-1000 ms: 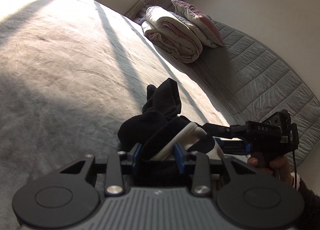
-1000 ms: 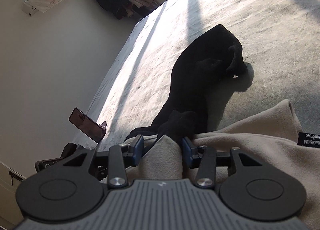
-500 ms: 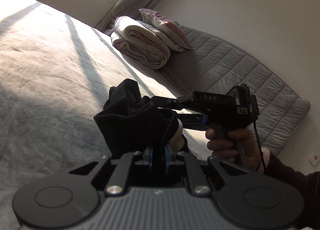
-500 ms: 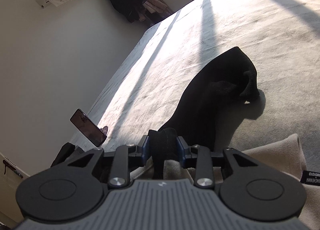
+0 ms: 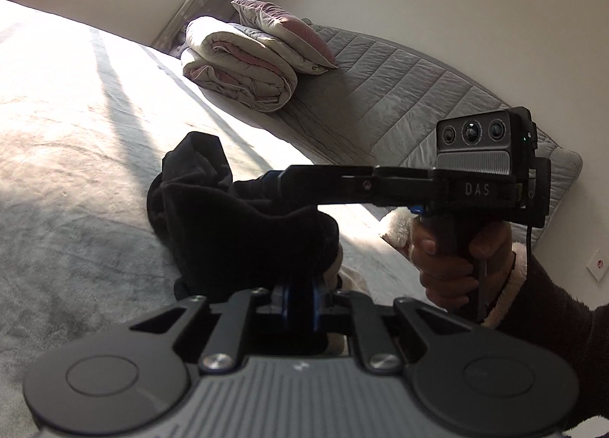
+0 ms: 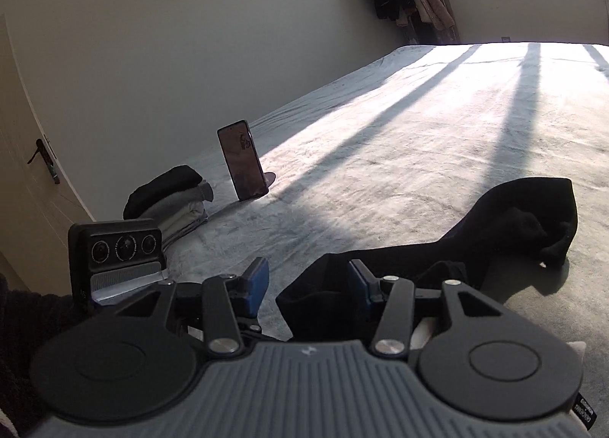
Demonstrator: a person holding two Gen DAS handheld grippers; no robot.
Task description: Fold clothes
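Left gripper [image 5: 300,295] pinches black garment [image 5: 236,225] bunched above the bed [image 5: 76,190], likely holding one end for a fold. Right gripper [image 6: 308,282], at 3 o'clock, is opening; cloth hangs against one pad, not squeezed. Garment type unclear, grip point hidden. Folded stack [image 6: 171,198] sits at 9 o'clock.

A black garment [image 5: 243,225] is bunched in a soft, rumpled heap, raised off a grey bed. A narrow fold of it is pinched low down, and a crumpled end sticks up at the far side. A pale lining shows under its lower edge. In the right wrist view the garment [image 6: 506,217] trails away across the bed as a long dark strip, its far end curled and casting a shadow.
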